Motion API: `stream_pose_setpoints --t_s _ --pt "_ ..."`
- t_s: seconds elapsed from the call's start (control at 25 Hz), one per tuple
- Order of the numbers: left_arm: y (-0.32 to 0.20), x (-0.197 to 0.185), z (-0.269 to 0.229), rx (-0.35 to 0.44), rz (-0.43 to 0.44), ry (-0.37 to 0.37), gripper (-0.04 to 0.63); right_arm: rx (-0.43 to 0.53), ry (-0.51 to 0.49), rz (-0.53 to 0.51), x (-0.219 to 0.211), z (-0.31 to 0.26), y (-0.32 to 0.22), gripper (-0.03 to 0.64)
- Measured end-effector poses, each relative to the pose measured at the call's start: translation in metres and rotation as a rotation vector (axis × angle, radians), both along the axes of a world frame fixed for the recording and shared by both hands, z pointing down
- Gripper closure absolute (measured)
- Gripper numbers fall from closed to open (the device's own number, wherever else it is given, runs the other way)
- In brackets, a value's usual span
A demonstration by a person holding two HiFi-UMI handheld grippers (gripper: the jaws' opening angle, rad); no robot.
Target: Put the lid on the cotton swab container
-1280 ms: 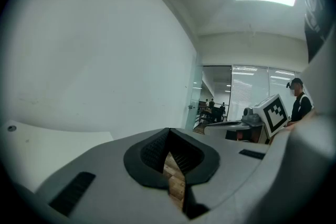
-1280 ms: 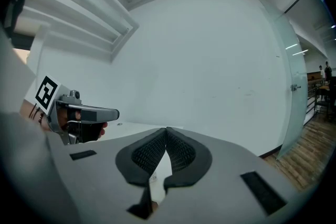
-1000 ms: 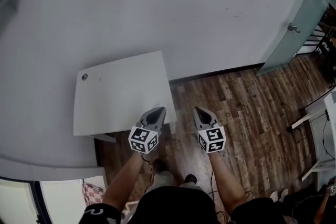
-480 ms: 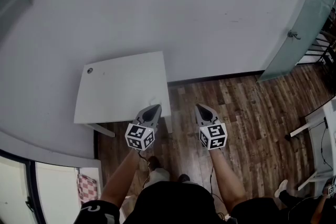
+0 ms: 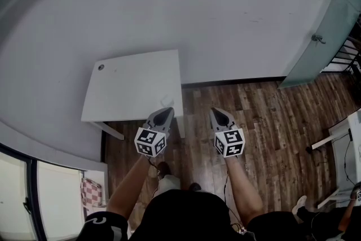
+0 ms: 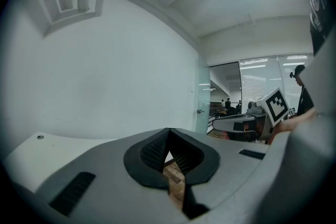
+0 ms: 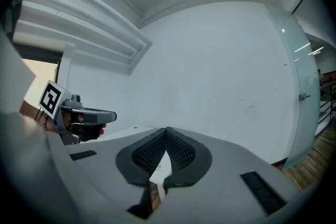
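Observation:
A white table [image 5: 135,93] stands against the wall. A small dark round thing [image 5: 101,67] lies near its far left corner; what it is cannot be told. It also shows as a speck in the left gripper view [image 6: 40,137]. A faint pale thing [image 5: 167,101] sits by the table's near right corner, too small to identify. My left gripper [image 5: 167,112] is shut and empty, its tip at the table's near right edge. My right gripper [image 5: 214,113] is shut and empty over the wooden floor, right of the table. No container or lid is clearly seen.
A plain white wall [image 5: 214,14] rises behind the table. Wooden floor [image 5: 271,115] spreads to the right, with a glass door [image 5: 321,42] at the far right. White furniture legs [image 5: 338,138] stand at the right edge. The person's legs and shoes are below the grippers.
Both grippers have stayed shut and side by side. In the head view the table has shifted slightly right and up, and the left gripper's tip now reaches the table's near edge.

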State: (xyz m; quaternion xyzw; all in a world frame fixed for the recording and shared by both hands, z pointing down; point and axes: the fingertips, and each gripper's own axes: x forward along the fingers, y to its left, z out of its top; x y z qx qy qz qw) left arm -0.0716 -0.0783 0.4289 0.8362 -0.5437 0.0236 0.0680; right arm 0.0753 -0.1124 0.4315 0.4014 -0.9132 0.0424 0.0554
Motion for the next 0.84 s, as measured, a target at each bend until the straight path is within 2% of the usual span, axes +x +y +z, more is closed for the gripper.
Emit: stream_pose_setpoints --t_s 0.84 --pt "0.022 -0.002 0.003 0.008 -0.022 -0.005 0.569 0.004 0.001 -0.037 -0.009 0.000 0.019 0.603"
